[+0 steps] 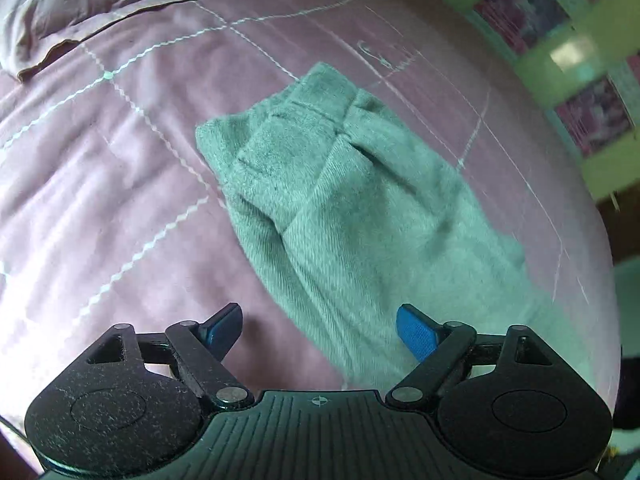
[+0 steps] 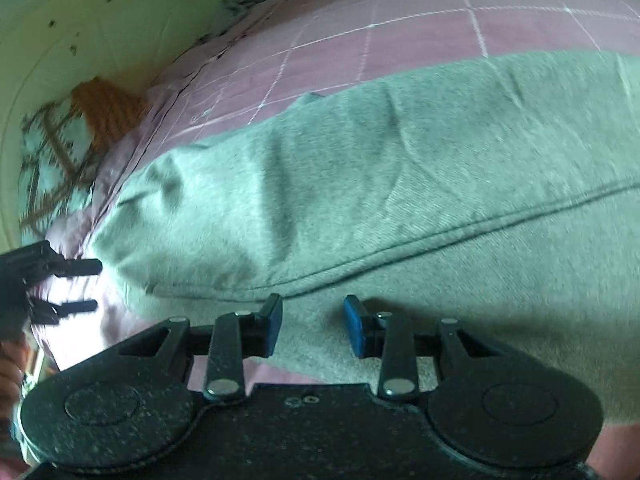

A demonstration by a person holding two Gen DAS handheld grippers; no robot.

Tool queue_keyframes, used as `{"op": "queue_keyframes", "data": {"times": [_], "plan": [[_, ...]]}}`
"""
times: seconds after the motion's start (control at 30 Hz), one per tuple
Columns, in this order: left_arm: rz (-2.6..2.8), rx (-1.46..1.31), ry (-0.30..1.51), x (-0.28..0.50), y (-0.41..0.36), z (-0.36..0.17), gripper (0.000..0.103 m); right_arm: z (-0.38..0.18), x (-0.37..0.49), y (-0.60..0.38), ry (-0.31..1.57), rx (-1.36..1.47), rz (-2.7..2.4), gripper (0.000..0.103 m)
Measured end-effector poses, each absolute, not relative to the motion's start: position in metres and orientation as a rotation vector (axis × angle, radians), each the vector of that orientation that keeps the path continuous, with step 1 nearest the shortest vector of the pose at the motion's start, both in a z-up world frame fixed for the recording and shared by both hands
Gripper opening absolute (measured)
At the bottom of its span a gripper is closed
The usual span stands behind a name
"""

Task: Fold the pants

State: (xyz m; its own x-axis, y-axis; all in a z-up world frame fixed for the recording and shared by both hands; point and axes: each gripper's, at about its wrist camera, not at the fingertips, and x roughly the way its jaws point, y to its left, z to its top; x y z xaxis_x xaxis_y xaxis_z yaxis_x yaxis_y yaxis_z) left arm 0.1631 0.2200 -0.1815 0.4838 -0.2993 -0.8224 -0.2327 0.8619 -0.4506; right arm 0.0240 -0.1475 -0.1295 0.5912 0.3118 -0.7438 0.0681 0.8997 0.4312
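Grey-green pants (image 1: 340,200) lie flat on a pink quilted bed (image 1: 120,140), legs laid together, waistband at the far end. My left gripper (image 1: 320,330) is open and empty, hovering above the near part of the legs. In the right wrist view the pants (image 2: 400,184) fill most of the frame, with a seam running across. My right gripper (image 2: 313,326) is open and empty, its fingers just above the cloth near that seam. The left gripper's two black fingers (image 2: 76,267) show at the far left, by the pants' end.
A pillow (image 1: 60,12) lies at the bed's far left corner. A green wall with dark panels (image 1: 580,80) borders the bed's right side. In the right wrist view a patterned orange and teal cloth (image 2: 80,128) lies at the bed's edge by a pale wall.
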Motion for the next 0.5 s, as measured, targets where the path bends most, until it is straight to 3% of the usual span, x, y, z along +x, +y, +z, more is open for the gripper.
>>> {"op": "queue_keyframes", "data": {"times": [0.07,0.1,0.2,0.27,0.5], "plan": [[-0.031,-0.580,1.090,0.169,0.217,-0.189,0.071,-0.131,0.024,-0.149,0.935,0.476,0.133,0.035],[-0.028,-0.606,1.091,0.170,0.216,-0.193,0.054,-0.132,0.025,-0.150,0.939,0.498,0.127,0.035],[-0.001,-0.651,1.069,0.174,0.214,-0.193,0.031,-0.137,0.026,-0.156,0.945,0.575,0.103,0.033],[0.006,-0.654,1.049,0.174,0.214,-0.189,0.025,-0.140,0.030,-0.161,0.938,0.637,0.075,0.028],[0.001,-0.646,1.043,0.170,0.216,-0.176,0.025,-0.151,0.039,-0.176,0.882,0.845,-0.024,0.029]]}}
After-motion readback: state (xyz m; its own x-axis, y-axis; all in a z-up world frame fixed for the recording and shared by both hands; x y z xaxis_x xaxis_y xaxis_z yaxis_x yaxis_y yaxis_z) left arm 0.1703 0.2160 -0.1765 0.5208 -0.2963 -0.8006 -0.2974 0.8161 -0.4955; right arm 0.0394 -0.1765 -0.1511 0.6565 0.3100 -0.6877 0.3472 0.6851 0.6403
